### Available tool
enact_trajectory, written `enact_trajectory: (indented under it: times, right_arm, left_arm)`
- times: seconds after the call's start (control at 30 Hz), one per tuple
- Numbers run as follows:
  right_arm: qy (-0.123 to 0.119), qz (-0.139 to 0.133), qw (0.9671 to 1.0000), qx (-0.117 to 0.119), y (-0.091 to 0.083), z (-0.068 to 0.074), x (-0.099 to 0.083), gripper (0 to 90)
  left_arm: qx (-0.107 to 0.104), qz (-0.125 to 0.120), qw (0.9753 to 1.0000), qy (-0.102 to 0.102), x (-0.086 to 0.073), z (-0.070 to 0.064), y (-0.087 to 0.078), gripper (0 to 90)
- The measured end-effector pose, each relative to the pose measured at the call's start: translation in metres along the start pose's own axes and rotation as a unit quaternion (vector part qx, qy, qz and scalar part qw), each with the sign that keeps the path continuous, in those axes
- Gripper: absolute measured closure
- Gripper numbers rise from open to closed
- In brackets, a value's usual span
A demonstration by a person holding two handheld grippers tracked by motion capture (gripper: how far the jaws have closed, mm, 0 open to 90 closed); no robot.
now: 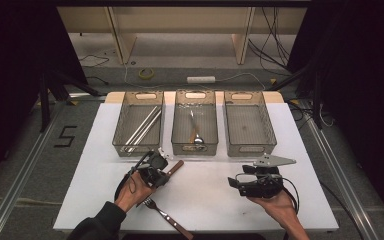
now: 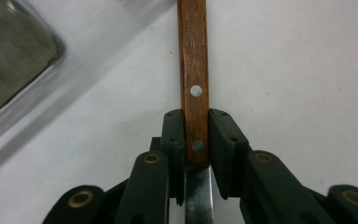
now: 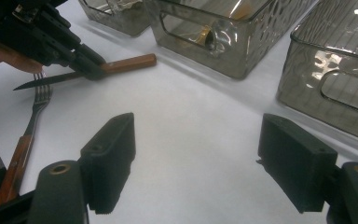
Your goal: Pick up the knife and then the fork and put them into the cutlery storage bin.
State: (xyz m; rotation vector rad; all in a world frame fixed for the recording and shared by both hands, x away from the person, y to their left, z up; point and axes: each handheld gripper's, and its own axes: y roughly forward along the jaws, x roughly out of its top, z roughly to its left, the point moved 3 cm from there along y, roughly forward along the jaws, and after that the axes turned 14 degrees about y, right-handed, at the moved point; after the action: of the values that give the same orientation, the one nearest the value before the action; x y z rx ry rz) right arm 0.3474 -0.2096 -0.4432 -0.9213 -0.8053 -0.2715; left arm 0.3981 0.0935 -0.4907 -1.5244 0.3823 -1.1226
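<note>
Sitting in a row are three bins, the middle bin (image 1: 195, 125) just beyond one knife (image 1: 174, 168). The left gripper (image 1: 156, 169) is pinching it, wooden handle pointing toward that bin. One fork (image 1: 162, 215) is lying nearer. The right gripper (image 1: 254, 182) is gaping.

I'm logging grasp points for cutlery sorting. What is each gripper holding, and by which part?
The left gripper is shut on the knife, at the blade end of its wooden handle. The right gripper is open and holds nothing.

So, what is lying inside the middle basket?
The middle basket holds a spoon with a wooden handle, bowl toward the near wall. The near wall and the dim mesh floor may hide anything smaller.
</note>
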Motion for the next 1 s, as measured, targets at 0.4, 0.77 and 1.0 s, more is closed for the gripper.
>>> enact_trajectory:
  times: [0.4, 0.77, 1.0]
  right_arm:
    - [-0.012, 0.0, 0.9999, 0.012, 0.0, 0.005, 0.0, 28.4]
    - [-0.082, 0.011, 0.9956, 0.044, 0.008, 0.033, -0.001, 28.3]
    - [-0.16, 0.025, 0.9855, 0.05, 0.022, 0.06, -0.008, 28.3]
  left_arm:
    - [-0.03, -0.025, 0.9991, 0.019, 0.005, -0.006, -0.017, 76.4]
    - [-0.091, -0.028, 0.9942, 0.05, 0.011, -0.026, -0.031, 76.3]
    - [-0.124, -0.024, 0.9884, 0.085, 0.018, -0.047, -0.04, 76.3]
